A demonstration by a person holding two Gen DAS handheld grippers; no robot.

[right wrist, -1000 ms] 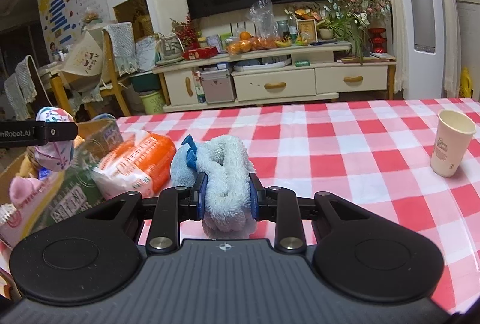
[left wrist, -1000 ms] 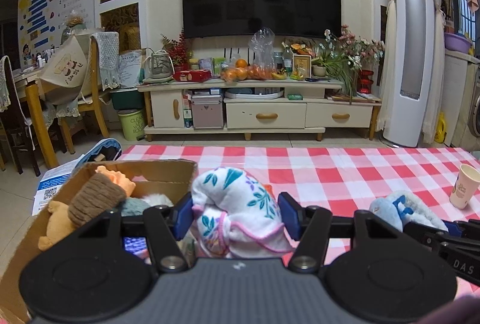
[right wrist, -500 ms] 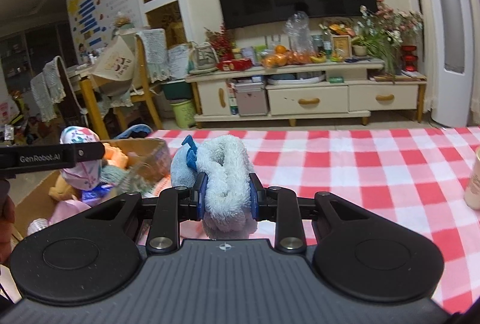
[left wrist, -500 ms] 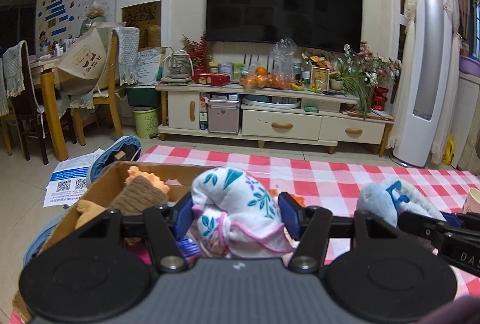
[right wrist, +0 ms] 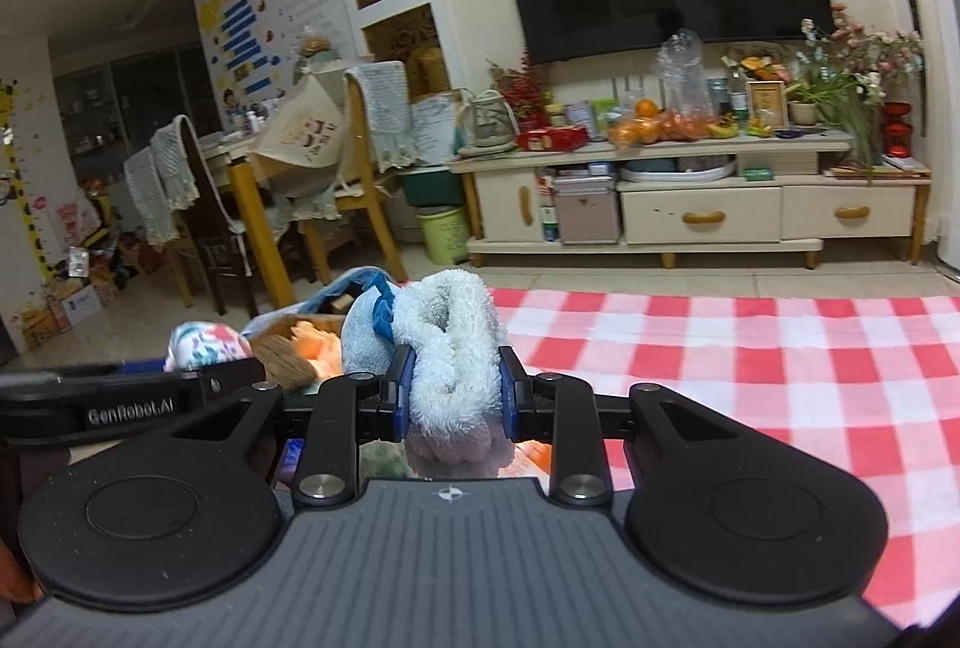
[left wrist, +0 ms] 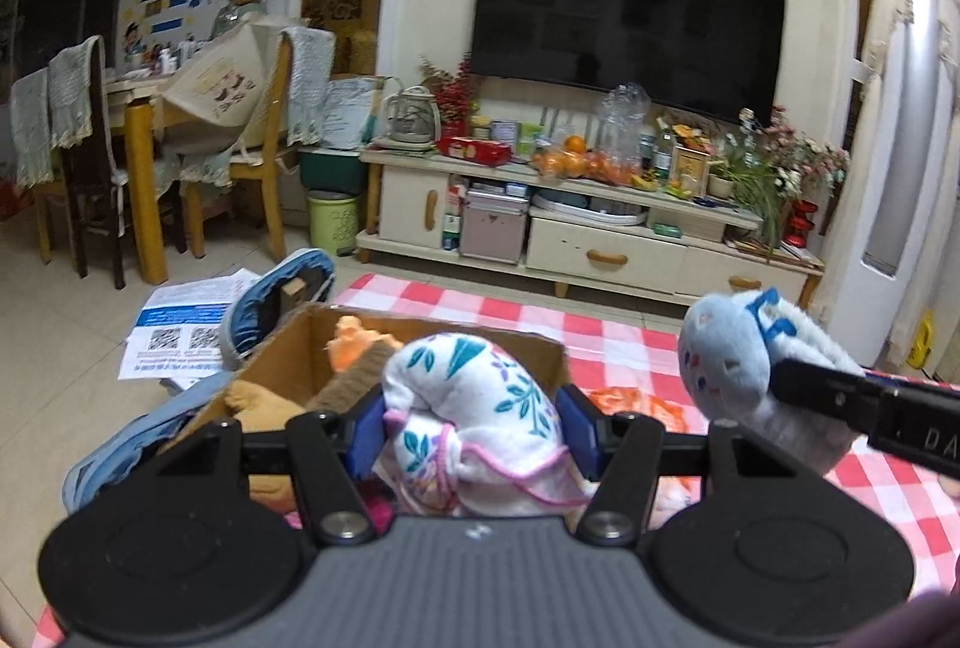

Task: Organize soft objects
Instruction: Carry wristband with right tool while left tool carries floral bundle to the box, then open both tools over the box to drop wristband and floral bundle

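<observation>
We carry both toys to the cardboard box (left wrist: 300, 354): left gripper (left wrist: 471, 429) clamps a floral bundle (left wrist: 474, 396), right gripper (right wrist: 454, 399) squeezes a fluffy toy (right wrist: 450, 342); next, release inside.

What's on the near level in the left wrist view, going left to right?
Cardboard box → floral cloth bundle between the left gripper fingers → blue fluffy plush held by the right gripper's fingers.
</observation>
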